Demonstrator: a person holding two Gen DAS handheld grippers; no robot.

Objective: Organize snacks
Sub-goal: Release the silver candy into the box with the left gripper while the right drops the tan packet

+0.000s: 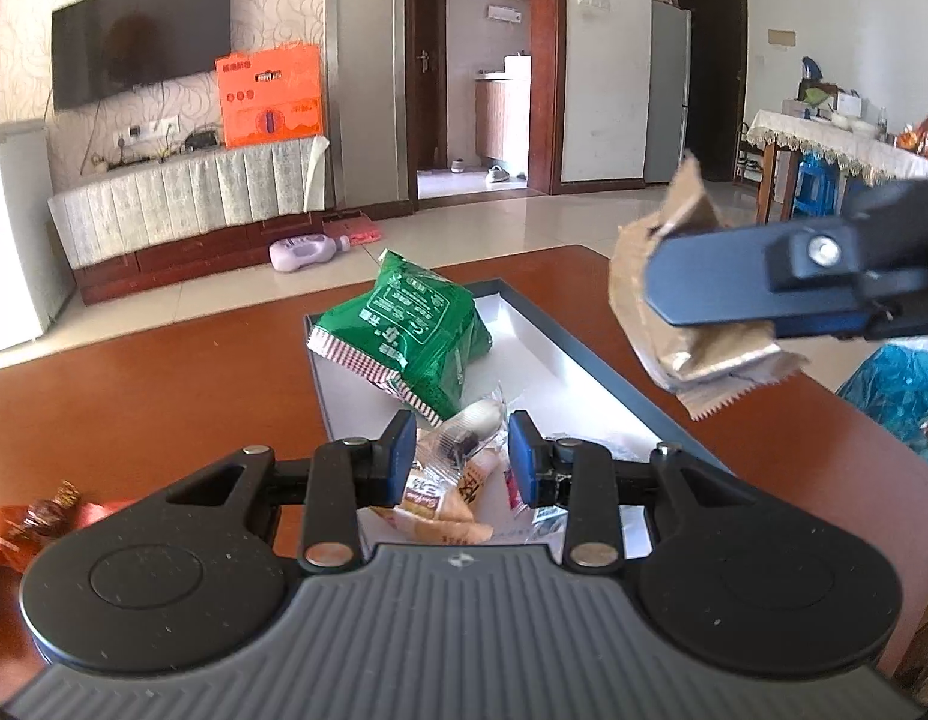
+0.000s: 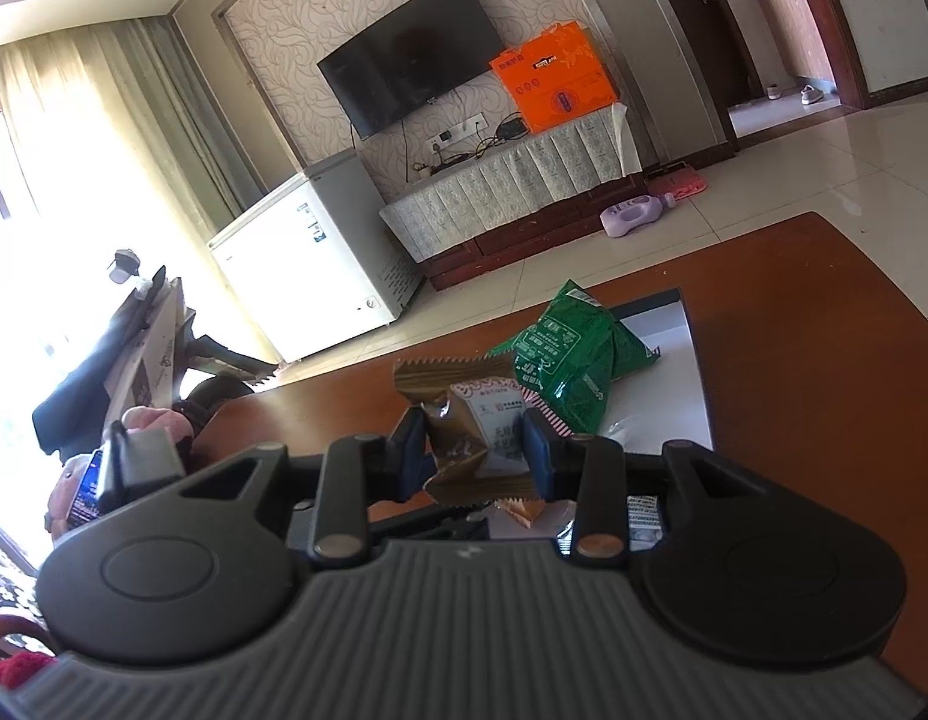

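Note:
A shallow white box with a dark rim (image 1: 560,330) lies on the brown table. A green snack bag (image 1: 404,336) rests in its far end, and small clear-wrapped snacks (image 1: 464,468) lie at its near end. My left gripper (image 1: 462,459) is open, hovering over those small snacks. My right gripper (image 2: 473,450) is shut on a gold-brown snack packet (image 2: 470,432) and holds it in the air above the table to the right of the box; it also shows in the left wrist view (image 1: 692,324). The green bag (image 2: 569,354) and the box (image 2: 686,348) lie beyond it.
An orange-red wrapped snack (image 1: 38,522) lies on the table at the left. A blue bag (image 1: 902,390) sits at the table's right edge. Beyond the table are tiled floor, a TV stand (image 1: 188,204) and a white chest freezer (image 2: 320,258).

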